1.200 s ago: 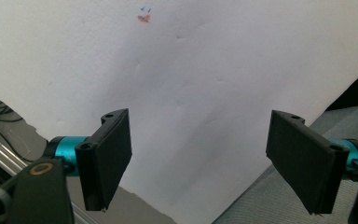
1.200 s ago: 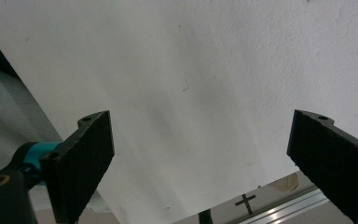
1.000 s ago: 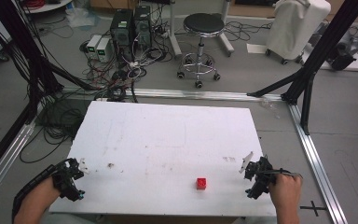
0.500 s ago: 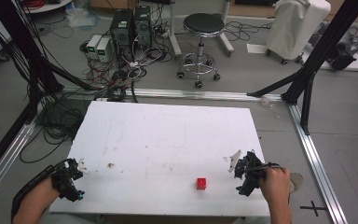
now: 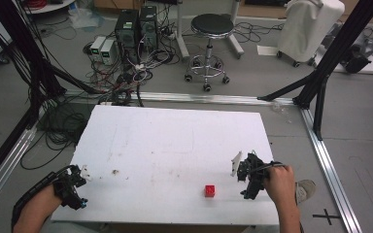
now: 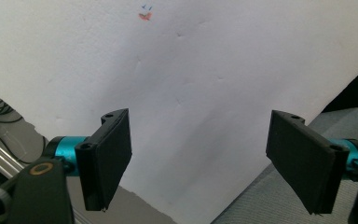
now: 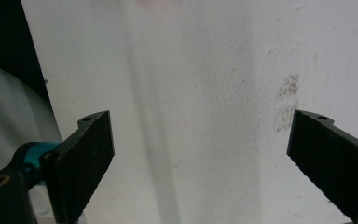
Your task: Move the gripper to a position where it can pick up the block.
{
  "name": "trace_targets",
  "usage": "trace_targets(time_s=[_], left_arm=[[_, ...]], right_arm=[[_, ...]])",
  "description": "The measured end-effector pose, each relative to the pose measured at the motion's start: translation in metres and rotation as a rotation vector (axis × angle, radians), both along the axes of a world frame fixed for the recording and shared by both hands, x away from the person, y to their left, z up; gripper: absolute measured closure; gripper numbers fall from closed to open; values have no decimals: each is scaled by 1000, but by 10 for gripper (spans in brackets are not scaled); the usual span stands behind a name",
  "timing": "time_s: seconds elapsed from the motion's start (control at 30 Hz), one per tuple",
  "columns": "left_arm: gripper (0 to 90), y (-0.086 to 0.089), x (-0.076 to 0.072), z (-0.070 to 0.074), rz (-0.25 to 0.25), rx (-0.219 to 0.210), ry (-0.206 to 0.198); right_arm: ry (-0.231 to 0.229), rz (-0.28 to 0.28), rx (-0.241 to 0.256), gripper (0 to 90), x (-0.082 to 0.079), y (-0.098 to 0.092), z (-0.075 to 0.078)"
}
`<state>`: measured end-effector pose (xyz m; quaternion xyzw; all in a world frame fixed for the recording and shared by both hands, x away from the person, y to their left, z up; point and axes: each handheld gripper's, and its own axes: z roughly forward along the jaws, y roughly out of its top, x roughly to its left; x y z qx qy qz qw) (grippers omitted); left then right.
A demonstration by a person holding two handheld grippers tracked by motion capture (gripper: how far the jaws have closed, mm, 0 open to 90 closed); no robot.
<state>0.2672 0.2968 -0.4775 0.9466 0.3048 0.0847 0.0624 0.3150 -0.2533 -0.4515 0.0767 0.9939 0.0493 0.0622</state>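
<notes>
Red cube (image 5: pixel 210 191) is sitting on the white bench (image 5: pixel 175 141), near the front edge, right of centre. Nothing else is lying on the bench except a small speck (image 5: pixel 115 172) near the left side.

Right gripper (image 5: pixel 243 171) is hovering just right of the cube, apart from it, not touching. Its jaws are standing wide apart with nothing between them; right gripper view is showing bare bench between them and a grey smudge (image 7: pixel 286 100). The cube isn't lined up in the gap.

Left gripper (image 5: pixel 80 175) is idling at the bench's front-left corner, well apart from the cube. Its jaws are also standing wide apart and empty, looking across bare bench toward a faint red-and-blue mark (image 6: pixel 145 13).

My read: the right hand is approaching for a pick on the cube. Suggestions for doing it cleanly:
- Swinging the gripper left until the cube is centred between the jaws.
- Squaring the jaws to two opposite flat faces, not corners, so it isn't twisting out.
- Coming down low enough that the pads are covering most of the cube's height, without scraping the bench.
- Closing slowly; a small light block is likely sliding if one jaw is touching first.
- Keeping the left gripper parked; it isn't needed.
</notes>
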Motion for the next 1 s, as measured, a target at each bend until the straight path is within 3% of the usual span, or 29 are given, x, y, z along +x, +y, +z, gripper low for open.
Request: trace_targets(time_s=[0.23, 0.47, 0.63, 0.83, 1.0], left_arm=[[226, -2, 0, -1, -9, -1, 9], [226, -2, -1, -1, -6, -9, 12], [226, -2, 0, -2, -12, -11, 12], [226, -3, 0, -3, -16, -13, 18], [226, -3, 0, -3, -12, -14, 17]], right_arm=[[5, 43, 7, 65, 4, 20, 7], [26, 104, 1, 65, 6, 50, -1], [34, 107, -24, 65, 6, 59, -10], [9, 103, -2, 65, 6, 65, -15], [27, 106, 5, 65, 7, 72, -20]])
